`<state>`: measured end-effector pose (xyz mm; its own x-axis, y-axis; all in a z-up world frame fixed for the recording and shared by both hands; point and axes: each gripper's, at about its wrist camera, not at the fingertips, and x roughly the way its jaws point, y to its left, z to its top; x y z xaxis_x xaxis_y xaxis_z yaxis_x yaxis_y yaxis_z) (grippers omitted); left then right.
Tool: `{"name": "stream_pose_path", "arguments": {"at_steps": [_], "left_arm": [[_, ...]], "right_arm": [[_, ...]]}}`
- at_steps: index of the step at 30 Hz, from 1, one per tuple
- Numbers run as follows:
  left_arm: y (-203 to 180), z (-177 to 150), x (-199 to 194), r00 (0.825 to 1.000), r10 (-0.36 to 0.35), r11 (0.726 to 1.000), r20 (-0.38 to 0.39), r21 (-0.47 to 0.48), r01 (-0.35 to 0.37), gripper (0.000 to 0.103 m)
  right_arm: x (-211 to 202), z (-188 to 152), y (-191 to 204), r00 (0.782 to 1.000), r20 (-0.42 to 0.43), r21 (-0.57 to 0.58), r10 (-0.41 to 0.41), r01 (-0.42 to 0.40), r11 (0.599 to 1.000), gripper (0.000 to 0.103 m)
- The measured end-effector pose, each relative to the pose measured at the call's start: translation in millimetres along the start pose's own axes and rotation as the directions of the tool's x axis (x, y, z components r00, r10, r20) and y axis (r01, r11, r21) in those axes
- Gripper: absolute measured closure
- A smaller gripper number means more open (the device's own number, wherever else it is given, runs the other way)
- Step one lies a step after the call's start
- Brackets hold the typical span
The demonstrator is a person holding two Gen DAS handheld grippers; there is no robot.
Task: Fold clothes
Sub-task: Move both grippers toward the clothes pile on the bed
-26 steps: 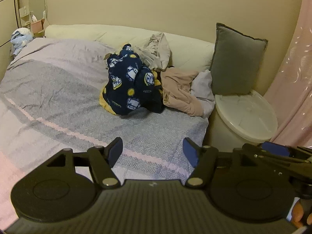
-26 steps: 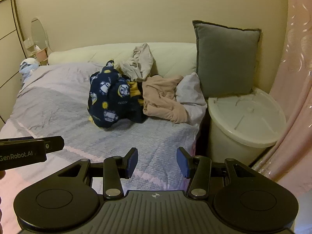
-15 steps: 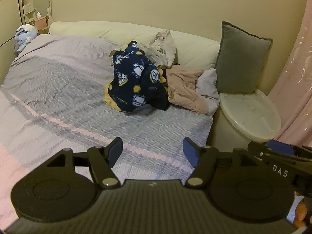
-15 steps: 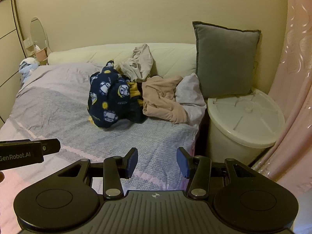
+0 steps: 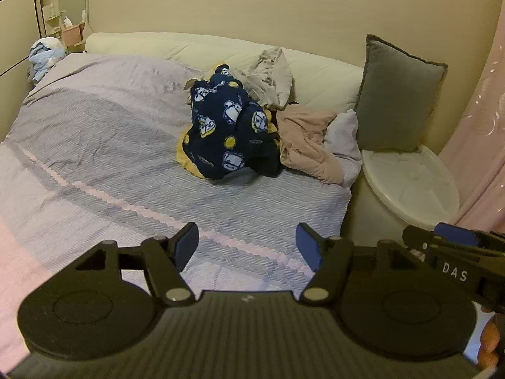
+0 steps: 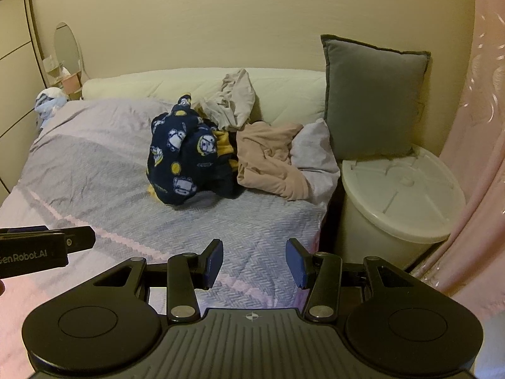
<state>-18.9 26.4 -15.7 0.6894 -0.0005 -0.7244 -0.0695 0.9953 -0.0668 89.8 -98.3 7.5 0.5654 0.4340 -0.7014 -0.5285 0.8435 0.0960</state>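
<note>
Dark blue pyjamas [image 5: 225, 132] with white cartoon faces and a yellow lining lie in a heap on the bed [image 5: 94, 164], near the headboard, touching a crumpled beige garment [image 5: 304, 145] and a pale lilac cloth [image 5: 344, 132] on their right. A light grey-beige garment [image 6: 232, 99] leans on the cream headboard [image 6: 142, 87] behind them. The left gripper [image 5: 247, 246] hangs above the striped cover with its jaws spread and nothing between them; the right gripper [image 6: 254, 263] is also parted and empty, a little narrower. Only the left view shows the fingers [image 5: 487, 344] of the person's hand at the lower right edge, and the side of the right gripper with the letters DAS. Only the right view shows the whole grey cushion [image 6: 374, 94] standing on the white round bin lid [image 6: 401, 195] and the bin body under it. Both views show the pink curtain [image 6: 473, 158] and the oval mirror [image 5: 72, 0].
</note>
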Motion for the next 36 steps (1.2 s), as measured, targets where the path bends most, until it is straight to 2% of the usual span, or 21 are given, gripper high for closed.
{"name": "stream_pose_path", "arguments": {"at_steps": [24,36], "left_arm": [[19,19,1,0.999,0.033,0.998,-0.022,-0.05,-0.034,0.038],[38,14,12,0.997,0.047,0.995,-0.053,-0.087,-0.052,0.038]], "right_arm": [[15,10,20,1.0,-0.015,-0.032,-0.004,0.004,0.999,0.055],[30,5,23,0.999,-0.051,-0.031,-0.02,0.019,0.999,0.055]]}}
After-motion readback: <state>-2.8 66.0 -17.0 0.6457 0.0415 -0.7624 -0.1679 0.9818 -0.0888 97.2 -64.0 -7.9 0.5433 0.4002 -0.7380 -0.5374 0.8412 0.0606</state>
